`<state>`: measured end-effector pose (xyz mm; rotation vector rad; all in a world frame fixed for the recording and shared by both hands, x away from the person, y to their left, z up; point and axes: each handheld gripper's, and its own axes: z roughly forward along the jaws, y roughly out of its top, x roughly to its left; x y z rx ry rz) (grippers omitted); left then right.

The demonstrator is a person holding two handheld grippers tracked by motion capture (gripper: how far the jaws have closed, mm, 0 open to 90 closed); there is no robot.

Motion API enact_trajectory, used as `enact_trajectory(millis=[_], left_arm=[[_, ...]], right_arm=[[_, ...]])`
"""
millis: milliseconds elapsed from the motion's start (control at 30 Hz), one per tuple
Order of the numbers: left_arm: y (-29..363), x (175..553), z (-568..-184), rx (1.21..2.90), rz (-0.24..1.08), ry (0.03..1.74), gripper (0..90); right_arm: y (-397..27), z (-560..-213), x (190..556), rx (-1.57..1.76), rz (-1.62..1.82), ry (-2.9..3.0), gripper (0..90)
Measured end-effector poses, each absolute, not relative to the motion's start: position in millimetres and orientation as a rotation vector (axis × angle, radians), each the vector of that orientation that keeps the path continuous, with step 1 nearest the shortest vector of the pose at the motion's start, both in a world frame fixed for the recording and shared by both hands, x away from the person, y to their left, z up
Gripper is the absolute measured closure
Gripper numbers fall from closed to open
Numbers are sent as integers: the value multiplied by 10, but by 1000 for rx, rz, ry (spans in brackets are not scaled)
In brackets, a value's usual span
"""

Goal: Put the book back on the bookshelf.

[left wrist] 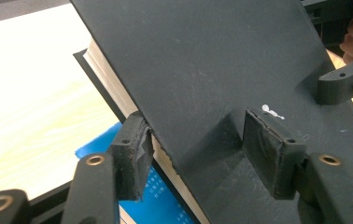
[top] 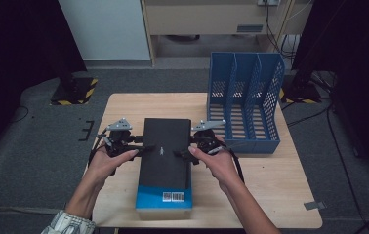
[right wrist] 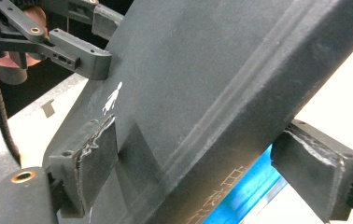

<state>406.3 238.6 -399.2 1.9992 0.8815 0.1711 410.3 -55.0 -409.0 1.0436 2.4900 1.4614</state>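
A thick black book (top: 165,146) with a blue band and barcode at its near end lies lengthwise in the middle of the wooden table (top: 124,105). My left gripper (top: 146,147) holds its left long edge and my right gripper (top: 178,153) holds its right long edge. In the left gripper view the left gripper (left wrist: 200,154) has one pad under the page edge and one on the black cover (left wrist: 202,60). The right gripper view shows the right gripper (right wrist: 207,172) clamped across the spine side of the book (right wrist: 202,70), which sits tilted. Blue print shows along the spine.
A blue three-slot file rack (top: 243,102) lies at the table's back right, close beside the right hand. A scrap of tape (top: 314,204) sits at the table's front right corner. A black and yellow striped base (top: 75,90) stands on the floor at the back left.
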Motion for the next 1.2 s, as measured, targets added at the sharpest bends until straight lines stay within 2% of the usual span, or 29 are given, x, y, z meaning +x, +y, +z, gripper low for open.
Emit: enact_trajectory(millis=[600,1200], left_arm=[[2485,4185,-3780,1979,208,897,607],[2538,4461,-3616,1994,265,897,675]], right_arm=[[-453,-3891,4318,955,1412,2456,195],[-342,-3784,4655,930,1396,2397,218]])
